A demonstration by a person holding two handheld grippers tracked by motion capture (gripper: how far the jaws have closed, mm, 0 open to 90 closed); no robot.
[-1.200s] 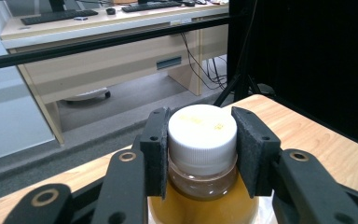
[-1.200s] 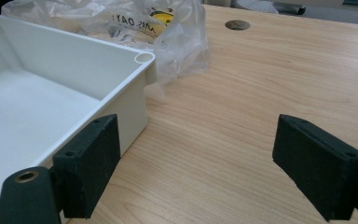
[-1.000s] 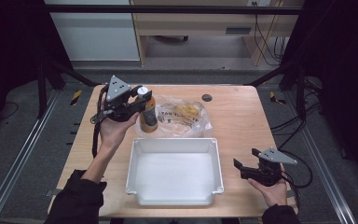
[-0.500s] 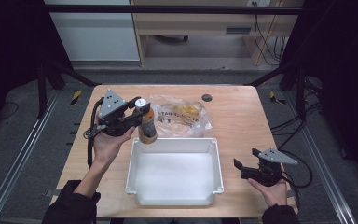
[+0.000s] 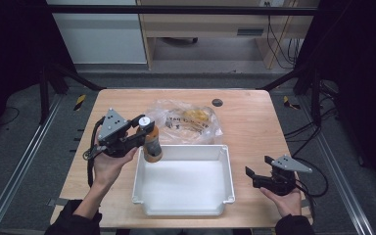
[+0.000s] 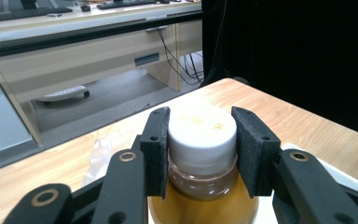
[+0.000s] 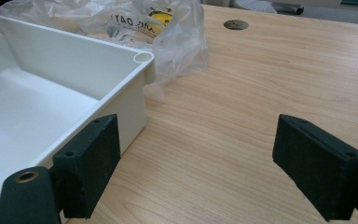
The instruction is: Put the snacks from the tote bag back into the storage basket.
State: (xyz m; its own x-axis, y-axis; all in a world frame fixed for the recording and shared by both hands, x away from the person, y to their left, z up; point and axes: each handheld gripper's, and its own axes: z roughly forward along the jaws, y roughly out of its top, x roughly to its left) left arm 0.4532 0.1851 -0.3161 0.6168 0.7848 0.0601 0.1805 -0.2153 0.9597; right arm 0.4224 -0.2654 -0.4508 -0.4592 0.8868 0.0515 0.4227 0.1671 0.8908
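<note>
Left gripper [image 5: 142, 134], left of centre in the high view: pads clamped on the white cap of a bottle [image 5: 152, 147] of amber liquid, held over the upper left corner of the white tray [image 5: 227, 171]. Right gripper [image 5: 254, 176], lower right, jaws wide apart and holding nothing, just beside the tray's right wall. Plastic bag [image 5: 188, 120] lies above the tray, on the table [image 5: 254, 122].

White plastic tray [image 5: 183, 208] sits mid-surface [image 5: 254, 127]; clear plastic bag [image 5: 186, 122] directly behind it; amber white-capped bottle [image 5: 152, 147] over its rear left corner; right tool [image 5: 257, 177] to its right.
</note>
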